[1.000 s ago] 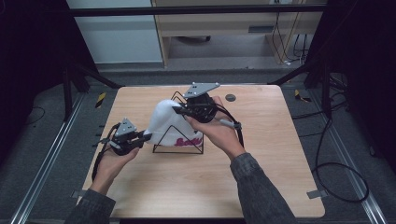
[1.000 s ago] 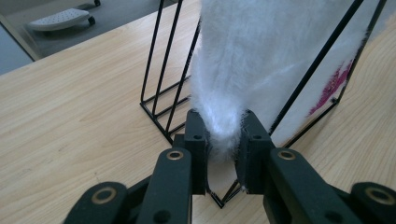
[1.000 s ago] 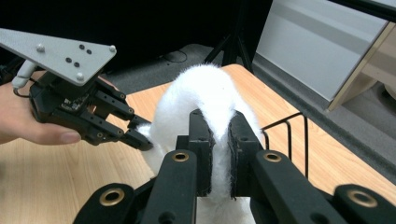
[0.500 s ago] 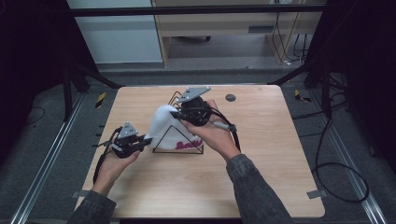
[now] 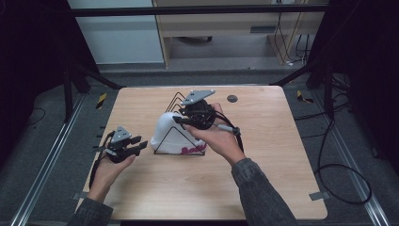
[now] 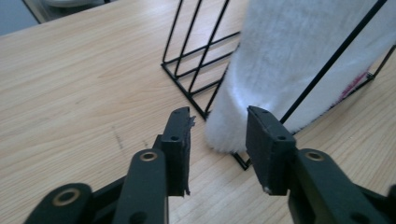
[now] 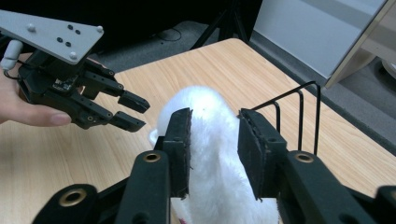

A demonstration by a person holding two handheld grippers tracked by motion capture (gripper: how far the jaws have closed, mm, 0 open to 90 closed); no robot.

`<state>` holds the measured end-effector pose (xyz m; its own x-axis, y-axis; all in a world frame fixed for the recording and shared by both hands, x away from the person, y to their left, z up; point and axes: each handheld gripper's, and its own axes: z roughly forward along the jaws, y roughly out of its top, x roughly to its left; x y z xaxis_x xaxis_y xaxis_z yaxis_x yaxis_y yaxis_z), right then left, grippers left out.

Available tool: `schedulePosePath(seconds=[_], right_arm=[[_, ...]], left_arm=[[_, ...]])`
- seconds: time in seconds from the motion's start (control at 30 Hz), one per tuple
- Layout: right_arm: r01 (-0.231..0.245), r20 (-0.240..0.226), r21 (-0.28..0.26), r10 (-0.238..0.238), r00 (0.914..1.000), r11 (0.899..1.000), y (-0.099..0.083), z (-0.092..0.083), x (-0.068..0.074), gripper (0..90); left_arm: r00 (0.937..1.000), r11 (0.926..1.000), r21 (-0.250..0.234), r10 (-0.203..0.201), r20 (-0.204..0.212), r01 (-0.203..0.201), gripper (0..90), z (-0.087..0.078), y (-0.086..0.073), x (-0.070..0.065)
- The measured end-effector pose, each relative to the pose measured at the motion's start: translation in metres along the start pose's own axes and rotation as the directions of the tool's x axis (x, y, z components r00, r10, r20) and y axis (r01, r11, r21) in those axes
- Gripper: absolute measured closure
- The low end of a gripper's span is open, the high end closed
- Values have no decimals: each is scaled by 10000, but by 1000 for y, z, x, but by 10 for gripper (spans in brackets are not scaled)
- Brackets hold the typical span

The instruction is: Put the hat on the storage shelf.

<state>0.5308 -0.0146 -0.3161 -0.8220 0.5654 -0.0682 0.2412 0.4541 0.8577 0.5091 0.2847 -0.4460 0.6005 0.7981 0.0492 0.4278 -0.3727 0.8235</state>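
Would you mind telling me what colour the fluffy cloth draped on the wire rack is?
The fluffy cloth is white, with pink at its lower edge; the left gripper view shows it best.

White fluffy towel (image 5: 165, 131) w/ pink lettering, black wire rack (image 5: 176, 100), light wood-grain table (image 5: 273, 155).

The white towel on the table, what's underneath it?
The white fluffy towel is draped over a black wire rack, which stands on the wooden table. The rack's top under the cloth is covered.
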Motion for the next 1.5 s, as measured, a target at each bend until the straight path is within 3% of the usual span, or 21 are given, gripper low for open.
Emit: schedulePosePath(seconds=[0.1, 0.17, 0.27, 0.33, 0.5, 0.73, 0.9, 1.07, 1.23, 1.5], right_arm=[[15, 94, 57, -16, 10000, 10000, 2, -3, 2, 590], [-59, 171, 162, 56, 9998, 9999, 3, -5, 3, 563], [-146, 196, 231, 141, 9997, 9996, 4, -8, 5, 526], [-84, 280, 258, 77, 9996, 9996, 5, -10, 6, 497], [-173, 509, 247, 161, 9986, 9995, 7, -16, 6, 447], [-338, 675, 151, 327, 9972, 9993, 7, -27, 9, 351], [-354, 923, 33, 350, 9951, 9994, 5, -36, 11, 266], [-385, 1010, -74, 391, 9941, 9992, -1, -46, 13, 191], [-355, 1174, 15, 350, 9925, 9994, -13, -58, 14, 126], [-635, 1465, 83, 616, 9873, 9979, -38, -76, 3, 73]], left_arm=[[9994, 9997, -106, -201, -268, 198, 499, -6, -3, 3], [9973, 9990, 135, -429, -589, 438, 421, -8, -10, 7], [9947, 9963, 451, -702, -754, 737, 291, -6, -16, 11], [9942, 9940, 780, -698, -818, 762, 196, -2, -19, 13], [9969, 9914, 1193, -461, -640, 535, 123, 4, -22, 10], [9975, 9842, 1709, -366, -603, 464, 73, 11, -31, 10], [9957, 9800, 1848, -614, -691, 733, 63, 14, -38, 14], [9963, 9798, 1880, -579, -630, 688, 58, 16, -42, 15], [9960, 9785, 1945, -556, -698, 683, 58, 19, -46, 15], [9961, 9740, 2125, -689, -551, 791, 31, 25, -54, 15]])
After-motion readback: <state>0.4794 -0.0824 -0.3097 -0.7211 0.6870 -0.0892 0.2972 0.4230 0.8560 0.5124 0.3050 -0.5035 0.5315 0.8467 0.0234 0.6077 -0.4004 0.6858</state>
